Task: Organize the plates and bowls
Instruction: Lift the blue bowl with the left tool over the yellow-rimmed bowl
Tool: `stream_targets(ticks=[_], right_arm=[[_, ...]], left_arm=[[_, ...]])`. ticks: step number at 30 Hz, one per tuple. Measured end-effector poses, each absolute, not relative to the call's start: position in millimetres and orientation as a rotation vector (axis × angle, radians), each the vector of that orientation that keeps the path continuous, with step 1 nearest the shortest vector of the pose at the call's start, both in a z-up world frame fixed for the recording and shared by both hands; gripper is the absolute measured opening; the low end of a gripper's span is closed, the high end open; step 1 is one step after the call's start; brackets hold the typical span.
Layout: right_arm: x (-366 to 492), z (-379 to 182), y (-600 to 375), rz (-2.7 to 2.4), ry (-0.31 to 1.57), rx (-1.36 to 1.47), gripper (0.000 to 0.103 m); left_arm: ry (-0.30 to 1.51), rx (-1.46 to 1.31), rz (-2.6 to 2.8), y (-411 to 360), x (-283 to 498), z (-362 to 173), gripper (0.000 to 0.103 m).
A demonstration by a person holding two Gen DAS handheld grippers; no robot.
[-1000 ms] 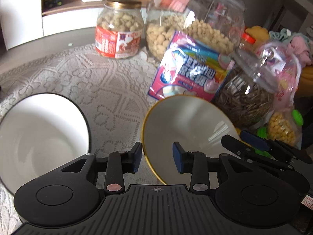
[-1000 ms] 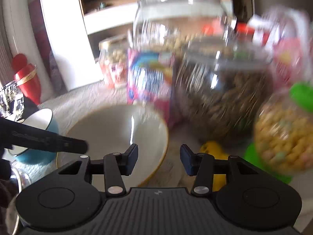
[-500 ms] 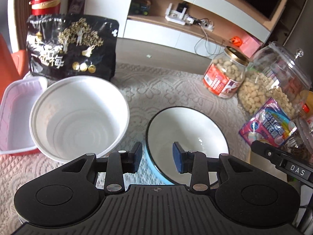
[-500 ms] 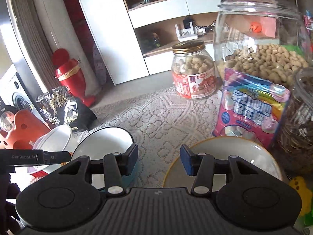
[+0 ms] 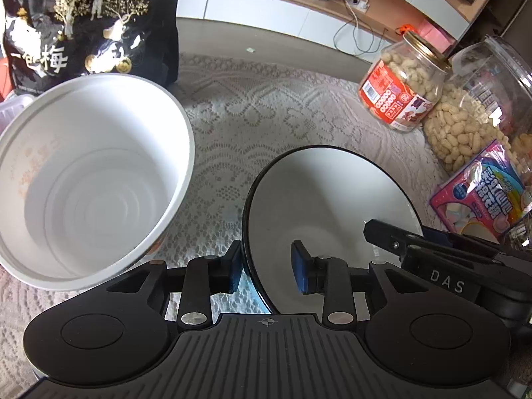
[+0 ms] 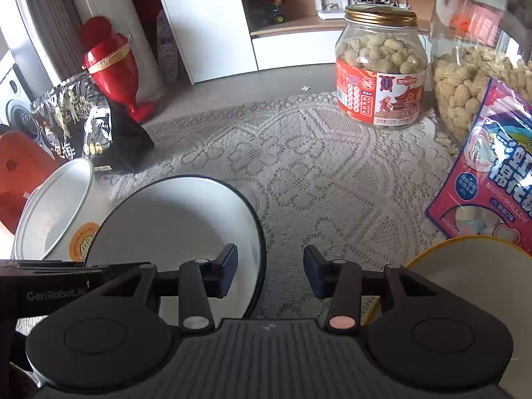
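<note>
Black-rimmed bowl sits on the lace cloth btwn the white plastic tub and the gold-rimmed bowl. Step in hand looks like a two-handed pickup: the left gripper straddles the bowl's near rim w/ jaws closing, one pad outside and one inside, not yet pressing. Right gripper does the same on the opposite rim, also closing, rim in the gap w/o contact. Next move prob. calls for both to pinch evenly, then lift level and nest it w/ another bowl. Left view alone shows the tub's ribbed empty inside; right view alone shows the gold-rimmed bowl and the tub's orange label.
</note>
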State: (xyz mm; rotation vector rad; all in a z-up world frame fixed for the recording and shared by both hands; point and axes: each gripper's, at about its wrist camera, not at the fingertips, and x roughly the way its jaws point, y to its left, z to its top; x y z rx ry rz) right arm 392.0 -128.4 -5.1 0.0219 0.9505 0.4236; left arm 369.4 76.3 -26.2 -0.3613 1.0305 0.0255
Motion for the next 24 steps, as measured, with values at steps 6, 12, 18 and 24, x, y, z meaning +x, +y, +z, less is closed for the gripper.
stream_targets(ticks=[6, 12, 18, 24], right_arm=[[384.4, -0.5, -122.0, 0.489, 0.975, 0.021, 0.033], [374.7, 21.8, -150.3, 0.469, 0.92, 0.086, 0.033], [353.3, 73.6, -208.7, 0.425, 0.799, 0.078, 0.033], [338.9, 84.5, -281.2, 0.298, 0.786, 0.102, 0.033]], left_arm=[[1.065, -0.349, 0.024, 72.6, 374.5, -24.8, 0.033], [1.025, -0.28, -0.04, 45.7, 365.6, 13.8, 0.036], [0.995, -0.258, -0.171, -8.6, 369.0, 58.8, 0.037], [1.044, -0.2, -0.315, -78.0, 380.1, 57.1, 0.037]])
